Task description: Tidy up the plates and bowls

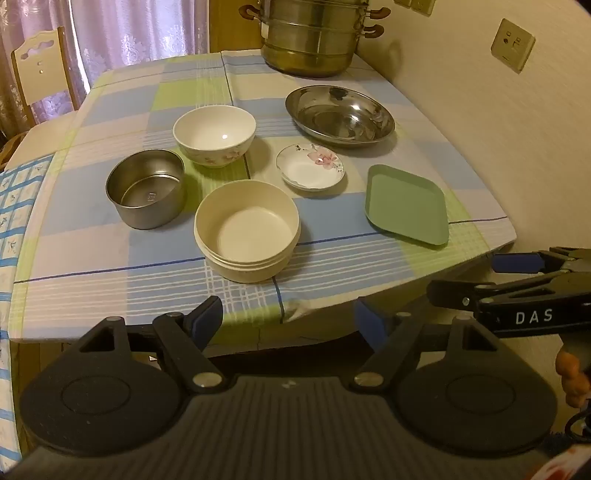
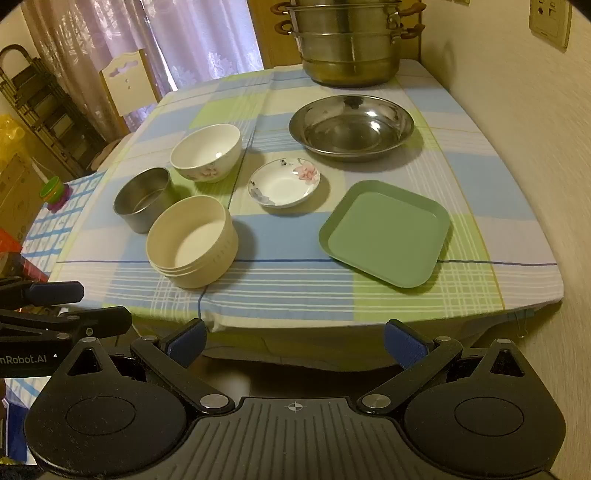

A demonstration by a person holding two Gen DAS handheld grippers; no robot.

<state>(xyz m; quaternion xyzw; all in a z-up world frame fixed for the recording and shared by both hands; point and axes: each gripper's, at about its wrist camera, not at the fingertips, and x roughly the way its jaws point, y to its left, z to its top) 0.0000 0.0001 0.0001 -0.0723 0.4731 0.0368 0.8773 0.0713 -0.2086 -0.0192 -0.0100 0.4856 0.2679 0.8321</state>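
- The left gripper hangs off the near edge of the table, short of every dish; its jaws stand wide apart with nothing between them.
- The right gripper hangs off the same edge, jaws spread just as wide and empty.
- Taking the cream bowl as landmark: it sits nearest the grippers, upright and empty, on the checked cloth.
- The steel cup stands just left of the cream bowl, slightly farther back, close but apart from it.
- The flowered bowl sits behind the cream bowl, near the steel cup's far right side; whether these two touch cannot be told.
- The saucer, white with a pink flower, lies to the right of the cream bowl and a little behind it, apart.
- The green plate, square with rounded corners, lies well to the right of the cream bowl, near the table's right edge.
- The steel dish, wide and shallow, lies far behind and to the right of the cream bowl, beyond the saucer.
- The steamer pot stands at the table's far end, well behind the cream bowl, by the wall.
- A chair stands off the far left corner, before the curtain.
- In the left wrist view the right gripper shows at the right edge, beside the left one.
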